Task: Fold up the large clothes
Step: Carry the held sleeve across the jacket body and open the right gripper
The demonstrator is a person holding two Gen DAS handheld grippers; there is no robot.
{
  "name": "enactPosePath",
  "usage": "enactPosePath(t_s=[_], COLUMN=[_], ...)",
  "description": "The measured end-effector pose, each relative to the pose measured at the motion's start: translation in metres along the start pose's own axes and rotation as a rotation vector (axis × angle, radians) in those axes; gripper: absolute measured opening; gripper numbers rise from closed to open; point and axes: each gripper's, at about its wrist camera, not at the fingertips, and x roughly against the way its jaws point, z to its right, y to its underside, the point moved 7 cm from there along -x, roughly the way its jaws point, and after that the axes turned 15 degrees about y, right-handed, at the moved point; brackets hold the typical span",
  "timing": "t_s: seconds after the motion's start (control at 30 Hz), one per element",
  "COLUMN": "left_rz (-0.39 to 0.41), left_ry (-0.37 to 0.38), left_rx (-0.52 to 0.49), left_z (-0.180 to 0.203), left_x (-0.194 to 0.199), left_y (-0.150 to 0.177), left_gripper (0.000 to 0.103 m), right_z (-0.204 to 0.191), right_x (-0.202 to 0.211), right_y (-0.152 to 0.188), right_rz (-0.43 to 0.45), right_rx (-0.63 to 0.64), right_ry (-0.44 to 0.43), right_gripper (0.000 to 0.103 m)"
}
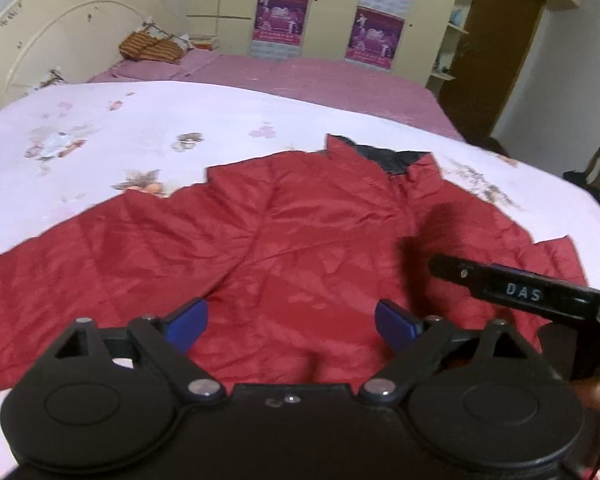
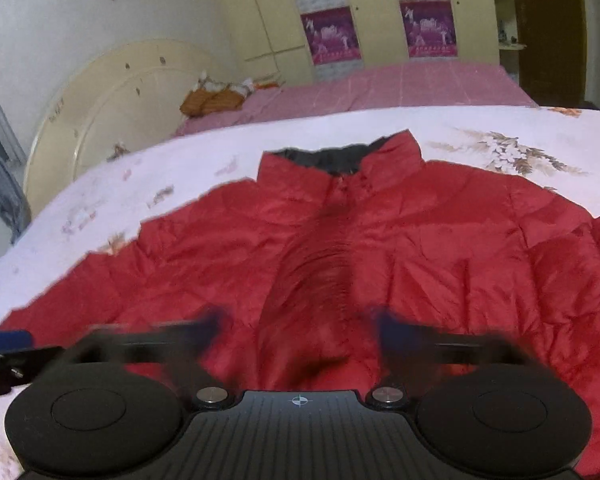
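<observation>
A red quilted jacket [image 1: 284, 232] with a dark inner collar lies spread flat, front up, on a floral bedspread [image 1: 148, 128]. It also shows in the right wrist view [image 2: 380, 248], with its collar far and its hem near. My left gripper [image 1: 291, 325] is open with blue pads, hovering over the jacket's near hem, holding nothing. My right gripper [image 2: 298, 330] is open and motion-blurred over the hem near the zipper line, empty. Its black body also shows at the right edge of the left wrist view [image 1: 520, 288].
A pink sheet [image 1: 300, 76] covers the far part of the bed, with an orange striped bundle [image 1: 152, 46] by the cream headboard [image 1: 60, 36]. Cream wardrobes with purple posters [image 1: 374, 36] stand behind. A dark doorway [image 1: 496, 60] is at the right.
</observation>
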Motion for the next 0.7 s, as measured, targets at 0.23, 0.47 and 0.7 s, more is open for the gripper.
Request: enactPosePath(t_s=[0.23, 0.47, 0.7], left_rz=[-0.077, -0.137, -0.087], left_ry=[0.126, 0.127, 0.128], left_rx=[-0.080, -0.091, -0.034], left_z=[0.045, 0.056, 0.047], left_x=[-0.050, -0.109, -0.111], left_y=[-0.003, 0.001, -0.004], left_gripper=[0.094, 0.075, 0.014], right_z=[0.050, 0.115, 0.171], right_x=[0.040, 0.073, 0.072], right_y=[-0.014, -0.008, -0.001], right_rz=[0.075, 0.116, 0.100], right_rx=[-0.023, -0.040, -0.107], right_ry=[0.093, 0.248, 0.345], right_gripper=[0.098, 0.098, 0.098])
